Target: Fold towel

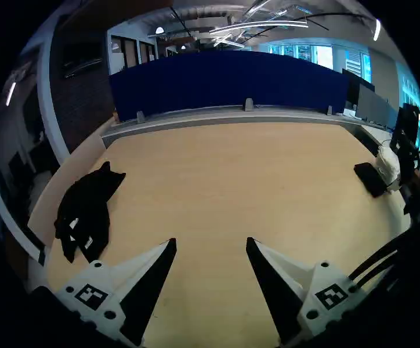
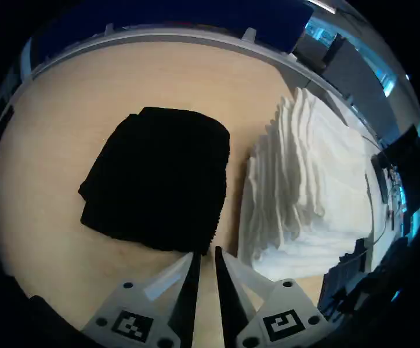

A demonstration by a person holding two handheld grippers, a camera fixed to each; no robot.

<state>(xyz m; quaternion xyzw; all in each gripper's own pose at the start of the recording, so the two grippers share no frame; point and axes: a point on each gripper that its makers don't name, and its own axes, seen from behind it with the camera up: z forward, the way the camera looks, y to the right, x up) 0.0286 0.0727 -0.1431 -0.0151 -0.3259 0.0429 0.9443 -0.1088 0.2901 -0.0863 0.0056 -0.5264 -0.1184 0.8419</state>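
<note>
Left fingers [image 1: 130, 272] wide apart, right fingers [image 2: 188, 290] nearly together, both empty.

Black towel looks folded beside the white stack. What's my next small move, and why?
Probably swing the open left gripper left toward the crumpled black cloth: it lies unfolded near the edge of the table, while the folded black towel rests flat beside the white stack, needing nothing more.
</note>
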